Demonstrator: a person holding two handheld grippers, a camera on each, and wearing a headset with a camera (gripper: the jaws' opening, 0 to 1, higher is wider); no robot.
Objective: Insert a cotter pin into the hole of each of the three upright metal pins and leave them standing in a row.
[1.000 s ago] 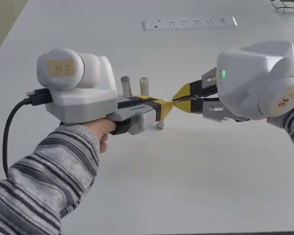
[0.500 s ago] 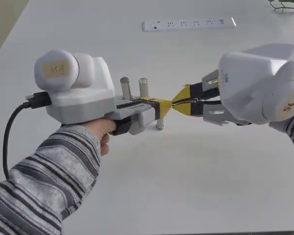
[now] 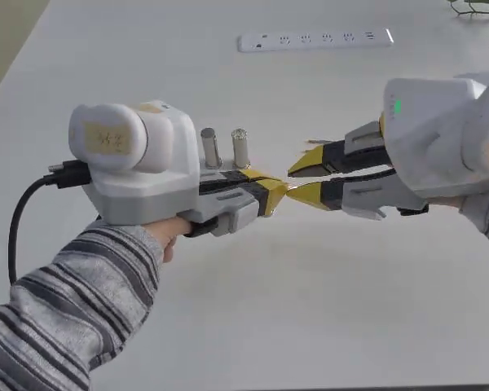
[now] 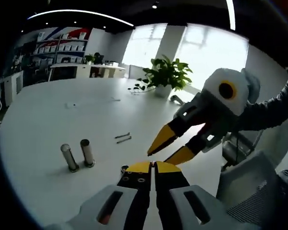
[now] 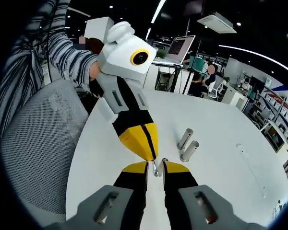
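Likely light, springy and slippery, the cotter pin [image 5: 156, 171] wants pinching at its loop; the right gripper [image 5: 155, 166] sits half-open around it, the left gripper [image 4: 152, 165] closed, on what is unclear

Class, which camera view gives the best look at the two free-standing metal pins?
The left gripper view: the two metal pins stand side by side, whole from top to base. The head view hides their lower parts behind the left gripper. The right gripper view shows them tilted and bunched together.
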